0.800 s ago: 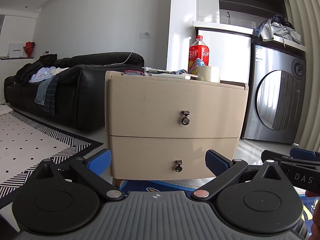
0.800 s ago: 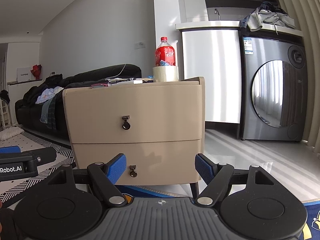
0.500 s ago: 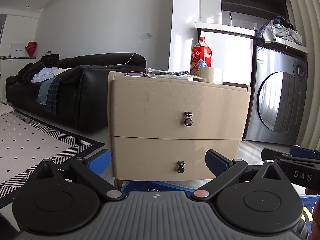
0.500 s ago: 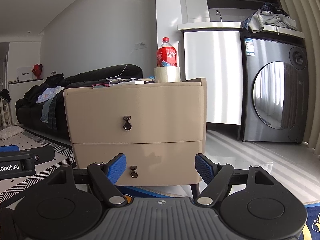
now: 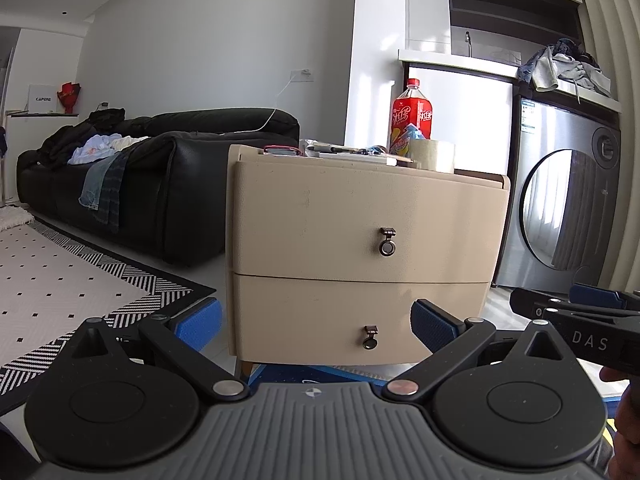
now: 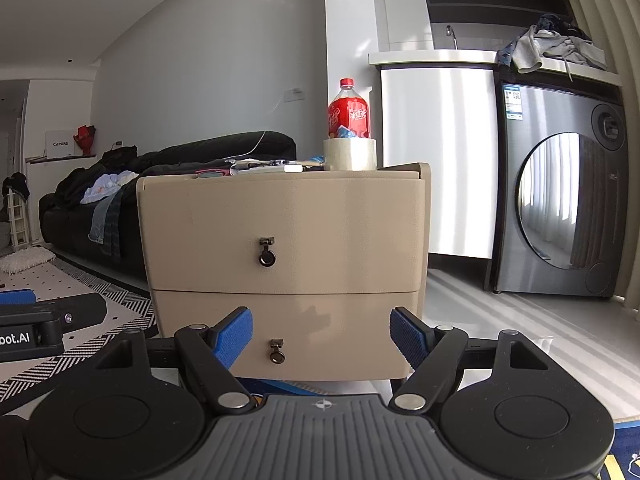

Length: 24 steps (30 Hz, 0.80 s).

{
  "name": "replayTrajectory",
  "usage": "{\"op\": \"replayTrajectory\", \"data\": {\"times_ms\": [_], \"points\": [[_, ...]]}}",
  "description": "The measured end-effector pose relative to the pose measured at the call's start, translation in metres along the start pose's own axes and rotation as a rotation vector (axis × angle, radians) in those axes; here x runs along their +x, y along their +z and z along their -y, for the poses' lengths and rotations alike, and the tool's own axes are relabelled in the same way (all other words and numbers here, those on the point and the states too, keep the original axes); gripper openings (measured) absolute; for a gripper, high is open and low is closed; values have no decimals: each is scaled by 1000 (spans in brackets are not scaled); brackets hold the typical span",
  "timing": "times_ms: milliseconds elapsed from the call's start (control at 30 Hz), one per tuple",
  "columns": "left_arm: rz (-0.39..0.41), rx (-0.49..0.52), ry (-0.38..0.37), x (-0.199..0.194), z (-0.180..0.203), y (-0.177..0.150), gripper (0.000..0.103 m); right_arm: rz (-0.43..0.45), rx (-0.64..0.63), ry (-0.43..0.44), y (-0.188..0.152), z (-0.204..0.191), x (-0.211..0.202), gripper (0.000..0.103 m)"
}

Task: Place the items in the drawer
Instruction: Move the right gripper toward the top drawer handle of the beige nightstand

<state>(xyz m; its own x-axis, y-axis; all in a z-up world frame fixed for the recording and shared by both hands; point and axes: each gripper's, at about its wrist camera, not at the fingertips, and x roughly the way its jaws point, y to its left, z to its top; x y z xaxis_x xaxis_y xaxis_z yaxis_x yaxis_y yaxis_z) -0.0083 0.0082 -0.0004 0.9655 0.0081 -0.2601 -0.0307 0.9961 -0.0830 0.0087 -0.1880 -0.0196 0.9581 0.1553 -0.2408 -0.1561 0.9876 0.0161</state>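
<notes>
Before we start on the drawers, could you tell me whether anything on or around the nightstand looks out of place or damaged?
Nothing stands out. Both drawers of the nightstand sit shut and flush, the red bottle and tape roll stand upright on top.

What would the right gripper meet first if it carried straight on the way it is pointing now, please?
Probably the front of the lower drawer of the beige nightstand. The open right gripper frames that drawer's ring pull, though how far off it is stays unclear.
</notes>
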Motion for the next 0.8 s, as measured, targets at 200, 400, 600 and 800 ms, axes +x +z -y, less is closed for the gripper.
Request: {"op": "replayTrajectory", "data": {"times_ms": [200, 400, 600, 800], "points": [[2, -8, 0, -1, -3, 0, 103, 35, -44, 14, 7, -6, 11, 79], [23, 7, 0, -9, -8, 7, 103, 33, -55, 14, 13, -7, 25, 79], [26, 14, -5, -12, -11, 13, 103, 38, -43, 47, 22, -10, 29, 79], [-20, 44, -14, -9, -12, 14, 103, 30, -94, 65, 24, -23, 41, 79]]}}
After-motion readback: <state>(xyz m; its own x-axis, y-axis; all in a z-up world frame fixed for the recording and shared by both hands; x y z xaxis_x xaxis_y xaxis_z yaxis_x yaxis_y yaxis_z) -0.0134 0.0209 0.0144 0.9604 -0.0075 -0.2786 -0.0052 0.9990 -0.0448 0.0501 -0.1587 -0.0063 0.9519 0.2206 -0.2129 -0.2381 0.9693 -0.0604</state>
